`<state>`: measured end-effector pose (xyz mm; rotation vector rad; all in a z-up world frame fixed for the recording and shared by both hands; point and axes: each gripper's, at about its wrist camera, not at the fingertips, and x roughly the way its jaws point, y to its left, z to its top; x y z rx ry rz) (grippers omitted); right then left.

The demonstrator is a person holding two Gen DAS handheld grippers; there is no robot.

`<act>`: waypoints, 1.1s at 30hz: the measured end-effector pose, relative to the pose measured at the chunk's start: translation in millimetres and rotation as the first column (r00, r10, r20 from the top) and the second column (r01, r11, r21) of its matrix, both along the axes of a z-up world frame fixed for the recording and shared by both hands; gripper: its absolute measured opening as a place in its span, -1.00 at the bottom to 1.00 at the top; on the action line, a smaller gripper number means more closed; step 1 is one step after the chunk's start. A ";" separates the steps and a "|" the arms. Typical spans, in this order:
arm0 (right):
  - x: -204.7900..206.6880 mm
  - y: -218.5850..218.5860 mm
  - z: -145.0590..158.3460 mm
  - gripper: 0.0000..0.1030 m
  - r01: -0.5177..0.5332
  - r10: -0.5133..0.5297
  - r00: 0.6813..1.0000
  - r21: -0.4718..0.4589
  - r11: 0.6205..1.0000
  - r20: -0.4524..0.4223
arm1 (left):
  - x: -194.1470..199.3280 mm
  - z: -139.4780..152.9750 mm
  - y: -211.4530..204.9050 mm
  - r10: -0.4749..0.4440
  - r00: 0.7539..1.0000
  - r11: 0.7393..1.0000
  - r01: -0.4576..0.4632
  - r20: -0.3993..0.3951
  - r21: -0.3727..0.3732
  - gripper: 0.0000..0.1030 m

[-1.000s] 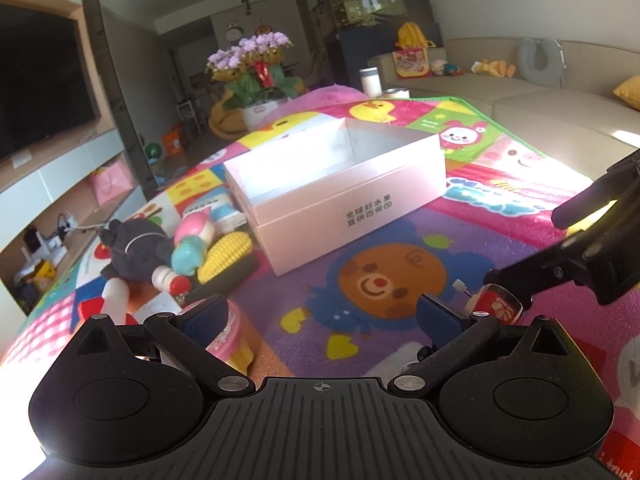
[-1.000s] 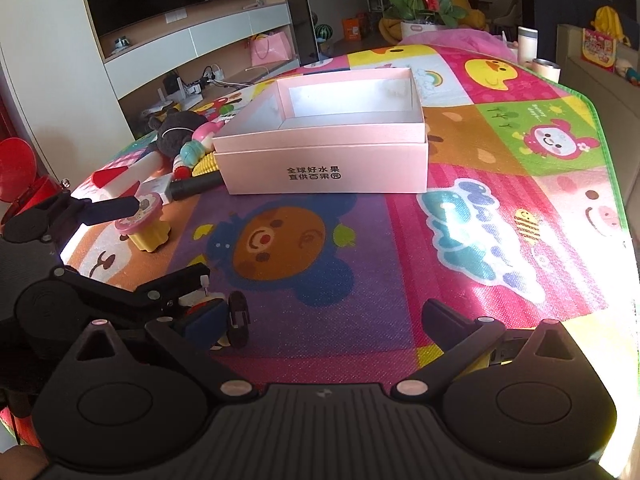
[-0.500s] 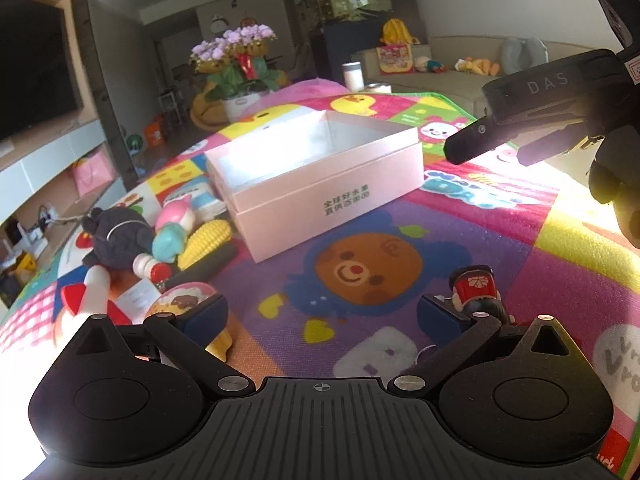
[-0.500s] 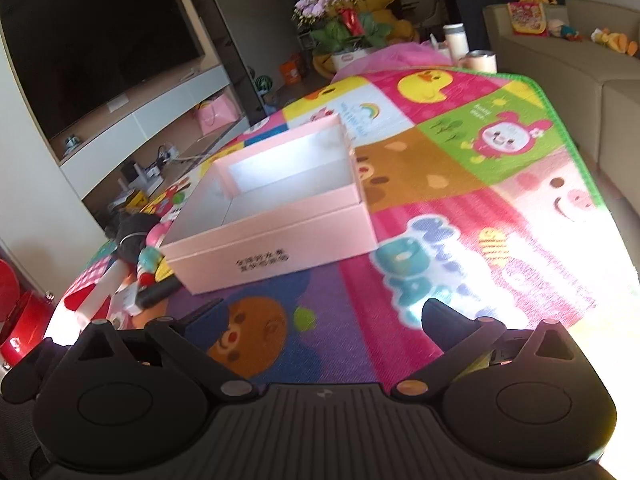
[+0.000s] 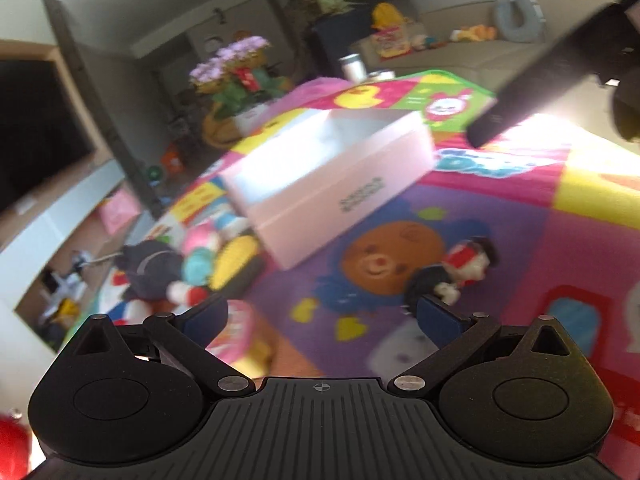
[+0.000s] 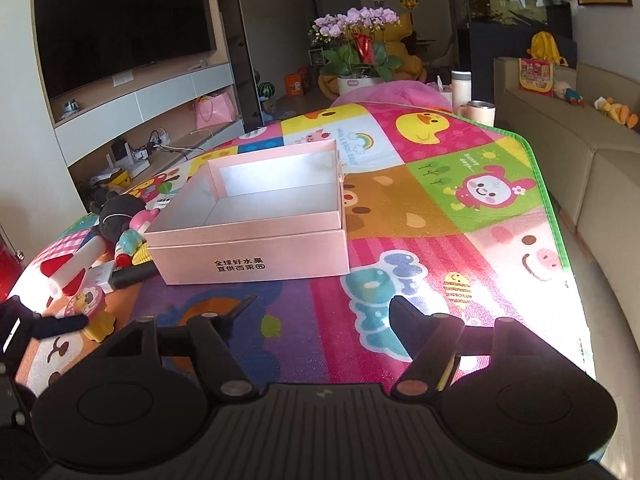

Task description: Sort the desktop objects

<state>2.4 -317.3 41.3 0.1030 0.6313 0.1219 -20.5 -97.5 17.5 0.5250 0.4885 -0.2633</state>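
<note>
An open, empty pink box [image 6: 256,258] [image 5: 340,200] stands mid-mat. Left of it lies a pile of toys: a dark plush [image 6: 116,214] [image 5: 150,268], a pink and teal doll [image 6: 132,238], a yellow corn cob [image 5: 236,256], a red and white rocket [image 6: 76,266] and a pink and yellow stamp toy [image 6: 90,312]. A small red, white and black wheeled toy [image 5: 460,268] lies on the bear picture, just beyond my left gripper's right finger. My left gripper [image 5: 322,316] is open and holds nothing. My right gripper [image 6: 320,312] hangs above the mat, its jaws closing on nothing.
The colourful play mat [image 6: 460,240] ends in a green edge at the right, with a sofa [image 6: 592,148] beyond. A white bottle [image 6: 460,86] and a mug [image 6: 478,110] stand at the far end. My right gripper's finger [image 5: 540,92] crosses the left wrist view's upper right.
My right gripper has risen off the small wheeled toy, leaving it on the mat, and its jaws have narrowed. The left wrist view has tilted and blurred.
</note>
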 end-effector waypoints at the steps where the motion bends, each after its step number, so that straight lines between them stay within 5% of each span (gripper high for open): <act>1: -1.1 2.4 -0.1 0.38 -0.012 0.012 1.000 -0.010 1.000 0.002 | 4.0 3.2 8.1 0.044 0.999 0.999 -0.044 0.014 -0.006 1.00; 9: -12.2 41.2 -21.5 0.39 -0.230 0.225 0.969 -0.042 0.972 -0.103 | 10.4 16.5 68.6 0.180 0.981 0.966 -0.190 -0.073 -0.174 1.00; 19: -45.8 89.8 -18.4 0.42 -0.519 0.521 0.852 0.044 0.854 -0.060 | 3.7 1.4 121.5 0.248 0.925 0.823 -0.358 -0.288 -0.442 1.00; 22: -44.1 87.1 -13.6 0.65 -0.469 0.469 0.883 -0.030 0.883 -0.027 | 2.2 -6.6 116.6 0.222 0.925 0.828 -0.346 -0.308 -0.441 1.00; 25: -26.7 81.2 -17.2 0.65 -0.397 0.395 0.917 -0.040 0.917 -0.058 | 3.7 -12.3 109.0 0.210 0.925 0.840 -0.336 -0.315 -0.427 1.00; 33: -1.3 106.0 -35.4 0.07 -0.413 0.408 0.908 -0.046 0.909 -0.097 | -0.1 -10.4 106.8 0.219 0.932 0.844 -0.330 -0.288 -0.423 1.00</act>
